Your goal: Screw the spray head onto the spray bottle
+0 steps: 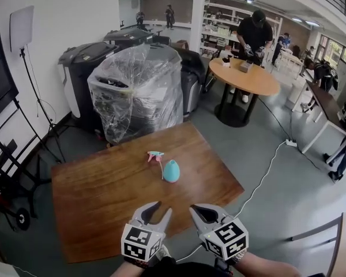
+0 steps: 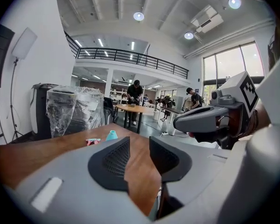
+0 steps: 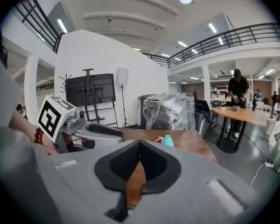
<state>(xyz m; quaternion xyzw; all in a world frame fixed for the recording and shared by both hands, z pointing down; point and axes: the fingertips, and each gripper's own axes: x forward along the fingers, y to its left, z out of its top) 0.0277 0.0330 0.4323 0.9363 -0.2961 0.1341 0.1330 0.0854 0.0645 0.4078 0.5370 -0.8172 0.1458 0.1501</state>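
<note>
Both tongs hover low over the near edge of the wooden table, side by side and pointing toward its middle.

- Left tongs: partly open. You have nothing between the pads, only bare table showing through the gap.
- Right tongs: tips pressed together, holding nothing.
- Count: two tongs, each with one marker cube. The cubes show black-and-white square patterns, with no letters or words.

Task things, one of each, near the middle of the table and well away from both tongs:
- Spray bottle: teal, and it appears to stand upright with its neck open. Any label or brand is too small to read.
- Spray head: pink and teal, lying on its side just left of the bottle in the head view, not yet on it. Its thin tube runs toward the bottle. You cannot tell whether they touch. No print can be read on it.

Beyond the table stands one plastic-wrapped machine. Farther back is one round table with a person in dark clothes standing at it.
</note>
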